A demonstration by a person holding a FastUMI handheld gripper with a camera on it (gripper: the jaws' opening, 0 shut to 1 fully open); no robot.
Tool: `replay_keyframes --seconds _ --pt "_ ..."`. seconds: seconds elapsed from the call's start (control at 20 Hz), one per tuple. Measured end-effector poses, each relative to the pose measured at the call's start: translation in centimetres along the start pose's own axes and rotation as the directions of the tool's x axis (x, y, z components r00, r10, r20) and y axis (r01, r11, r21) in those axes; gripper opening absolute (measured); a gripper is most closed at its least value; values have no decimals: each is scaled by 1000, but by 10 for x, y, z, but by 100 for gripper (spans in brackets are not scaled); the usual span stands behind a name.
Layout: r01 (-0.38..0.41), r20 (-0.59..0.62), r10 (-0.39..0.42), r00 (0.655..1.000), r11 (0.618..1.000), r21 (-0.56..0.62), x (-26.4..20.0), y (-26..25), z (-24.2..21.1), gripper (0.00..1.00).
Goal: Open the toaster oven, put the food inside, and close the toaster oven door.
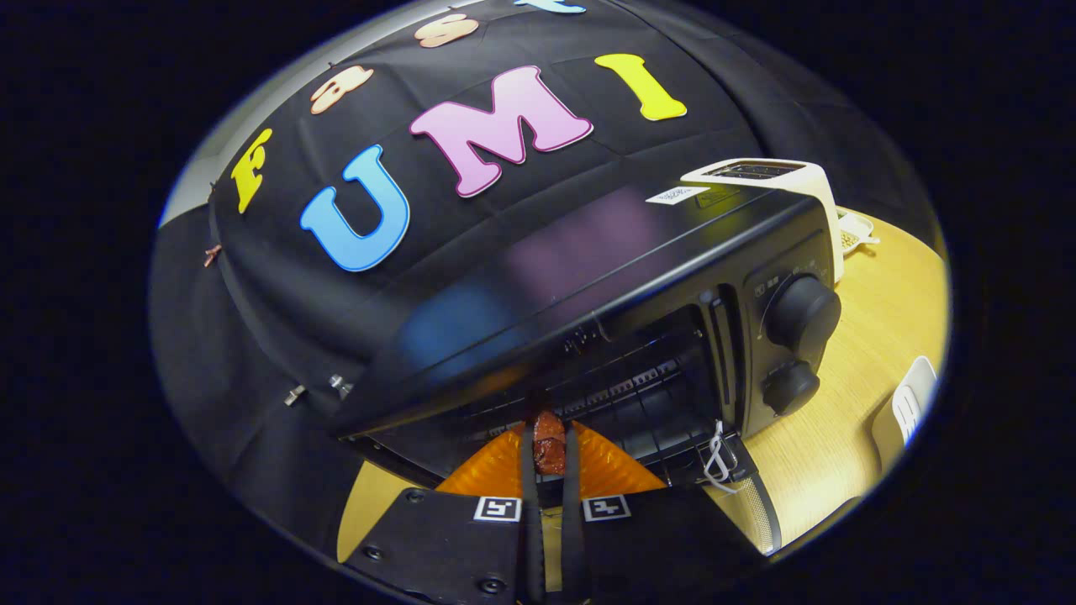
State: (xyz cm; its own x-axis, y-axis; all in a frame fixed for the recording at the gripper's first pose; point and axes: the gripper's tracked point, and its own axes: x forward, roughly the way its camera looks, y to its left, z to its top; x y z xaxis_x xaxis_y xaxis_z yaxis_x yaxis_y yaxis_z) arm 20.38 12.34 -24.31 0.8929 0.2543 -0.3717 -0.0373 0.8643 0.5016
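The gripper (550,449) pinches a reddish-brown piece of food (549,444) between its two narrowed fingers, holding it up at the mouth of the toaster oven (588,286). The oven door (740,496) hangs open just below and to the right of the fingers, so the way in is free. The wire rack (622,395) lies just beyond the food, probably where it will be set. The knobs (803,315) sit well right.
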Motion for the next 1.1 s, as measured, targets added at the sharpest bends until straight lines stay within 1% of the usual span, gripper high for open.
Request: replay_keyframes --seconds 0.1,0.15,0.2,0.25,0.35,0.4,0.45,0.6,0.75,0.9,1.1 --pt "14 17 -14 1000 1000 -20 0 0 4 13" --pt "24 17 -23 1000 999 -36 0 0 3 16" --pt "34 20 -33 999 998 -61 -3 -2 2 17" --pt "63 19 -61 998 994 -92 -5 -8 3 20" --pt "88 1 -89 996 985 -150 -5 -17 -4 43" --pt "89 -16 -93 996 981 -170 -9 -19 -7 44" --pt "79 -37 -88 995 979 -190 -11 -21 -13 55" --pt "74 -58 -92 994 960 -270 -33 -19 -18 99" --pt "67 -77 -100 992 934 -350 -58 -15 -22 98" --pt "51 -135 -123 983 895 -443 -84 -15 -29 98" --pt "53 -188 -167 968 867 -496 -116 -16 -37 98"
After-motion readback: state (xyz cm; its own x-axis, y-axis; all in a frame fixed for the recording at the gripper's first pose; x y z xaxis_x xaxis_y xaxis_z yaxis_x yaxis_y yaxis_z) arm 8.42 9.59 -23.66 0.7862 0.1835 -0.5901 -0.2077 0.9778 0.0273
